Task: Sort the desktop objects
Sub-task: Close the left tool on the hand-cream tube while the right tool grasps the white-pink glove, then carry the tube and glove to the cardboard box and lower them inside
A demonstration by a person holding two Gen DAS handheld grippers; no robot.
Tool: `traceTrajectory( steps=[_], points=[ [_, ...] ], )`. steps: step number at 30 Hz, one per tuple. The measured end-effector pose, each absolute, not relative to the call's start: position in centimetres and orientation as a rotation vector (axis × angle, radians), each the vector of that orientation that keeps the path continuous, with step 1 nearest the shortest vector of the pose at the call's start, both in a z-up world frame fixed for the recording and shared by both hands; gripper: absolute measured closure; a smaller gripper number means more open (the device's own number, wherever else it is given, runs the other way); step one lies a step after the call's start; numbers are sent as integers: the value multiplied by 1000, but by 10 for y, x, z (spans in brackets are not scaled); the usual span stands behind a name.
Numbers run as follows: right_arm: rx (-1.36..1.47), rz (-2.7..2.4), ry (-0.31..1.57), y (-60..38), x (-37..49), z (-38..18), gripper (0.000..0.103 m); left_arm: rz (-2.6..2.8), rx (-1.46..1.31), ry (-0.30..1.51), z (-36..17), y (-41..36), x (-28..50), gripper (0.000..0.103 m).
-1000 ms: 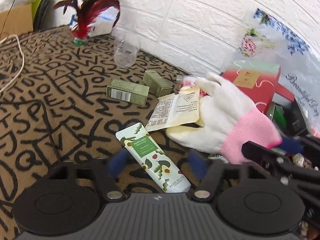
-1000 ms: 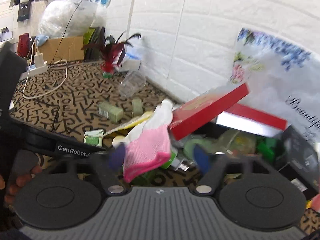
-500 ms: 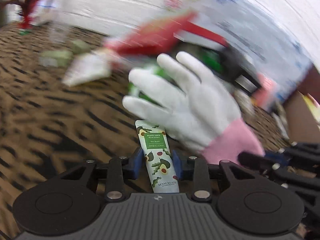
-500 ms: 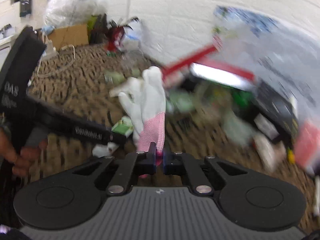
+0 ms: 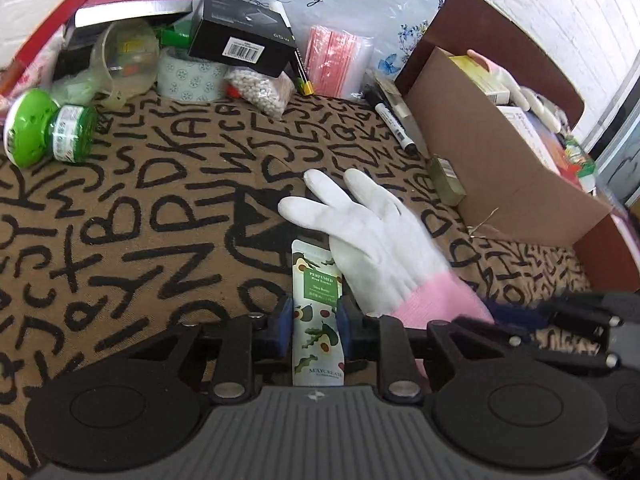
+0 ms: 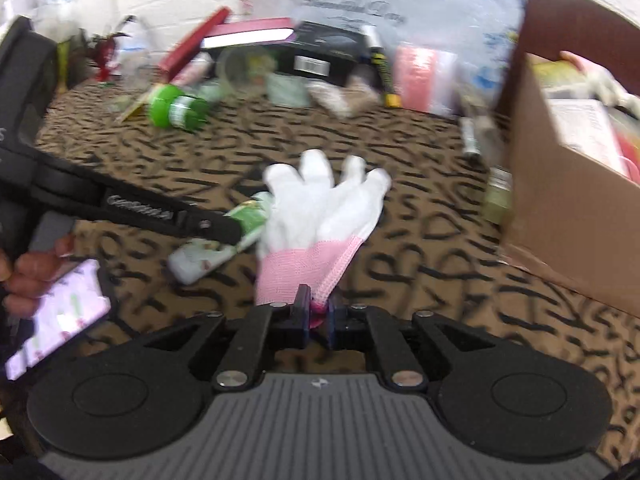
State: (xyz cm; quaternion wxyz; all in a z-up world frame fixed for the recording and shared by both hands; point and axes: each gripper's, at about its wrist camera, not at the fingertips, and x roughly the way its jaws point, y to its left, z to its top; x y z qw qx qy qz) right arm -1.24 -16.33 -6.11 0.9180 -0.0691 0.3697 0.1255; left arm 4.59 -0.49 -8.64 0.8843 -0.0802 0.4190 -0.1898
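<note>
Two clamped items: tube (image 5: 317, 312) in left hand-held gripper (image 5: 313, 326), glove (image 6: 320, 216) in right (image 6: 318, 316).

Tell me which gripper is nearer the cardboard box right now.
Right. The right gripper, shut on the glove, sits on the side of the cardboard box; the left gripper, holding the hand cream tube, is farther off.

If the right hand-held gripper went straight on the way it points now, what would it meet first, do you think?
Holding the glove by its cuff, the right hand-held gripper points across bare patterned cloth. The way looks free up to the blurred clutter by the wall, probably the black box; depth is unclear.
</note>
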Motion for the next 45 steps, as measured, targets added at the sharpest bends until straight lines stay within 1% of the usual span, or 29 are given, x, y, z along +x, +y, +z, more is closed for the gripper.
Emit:
traceTrajectory(
  steps=[1, 2, 5, 6, 8, 12, 15, 17, 20, 23, 28, 30, 32, 35, 36, 37, 38, 39, 40, 41, 42, 43, 45],
  points=[
    [-152, 230, 734, -162, -12, -60, 61, -387, -155, 877, -86, -5, 44, 71],
    [-155, 215, 705, -161, -12, -58, 49, -382, -145, 885, -85, -3, 42, 64],
    [-145, 231, 660, -156, -4, -58, 46, -369, -115, 899, -84, -1, 39, 52],
    [-144, 243, 657, -153, 1, -61, 43, -367, -106, 900, -84, -1, 38, 52],
    [-149, 245, 675, -148, 11, -66, 42, -336, -77, 899, -85, -3, 38, 58],
    [-127, 239, 700, -149, 22, -77, 42, -355, -51, 883, -86, -6, 40, 66],
    [-101, 238, 703, -152, 21, -80, 42, -353, -44, 877, -87, -8, 42, 66],
    [-88, 247, 692, -153, 20, -80, 42, -344, -48, 864, -89, -8, 43, 65],
    [-82, 258, 692, -154, 24, -84, 42, -341, -27, 857, -88, -10, 43, 70],
    [-68, 256, 719, -154, 28, -90, 42, -340, -35, 873, -85, -3, 44, 70],
    [-80, 275, 690, -149, 23, -87, 41, -282, -73, 879, -85, 11, 44, 69],
    [-108, 277, 692, -144, 24, -89, 40, -274, -59, 879, -85, 8, 43, 69],
    [-141, 270, 682, -138, 23, -92, 39, -274, -37, 874, -85, 3, 42, 65],
    [-176, 264, 656, -134, 19, -96, 38, -275, -19, 863, -87, 0, 42, 63],
    [-187, 269, 647, -133, 17, -98, 39, -274, -15, 859, -87, 0, 42, 64],
    [-190, 277, 648, -134, 17, -99, 42, -273, -7, 857, -87, -1, 41, 64],
    [-172, 302, 654, -134, 16, -99, 57, -269, 3, 853, -87, -2, 41, 70],
    [-172, 310, 658, -133, 15, -97, 69, -270, 8, 850, -87, -4, 39, 70],
    [-199, 307, 658, -130, 13, -96, 74, -274, 3, 851, -86, -4, 38, 70],
    [-216, 310, 658, -128, 11, -94, 83, -279, -3, 854, -86, -5, 37, 70],
    [-206, 319, 661, -129, 9, -93, 94, -284, -7, 857, -85, -5, 35, 70],
    [-187, 323, 665, -131, 8, -91, 98, -288, -12, 860, -84, -6, 34, 70],
    [-133, 332, 665, -139, 4, -85, 99, -302, -38, 873, -81, -7, 31, 70]
  ],
)
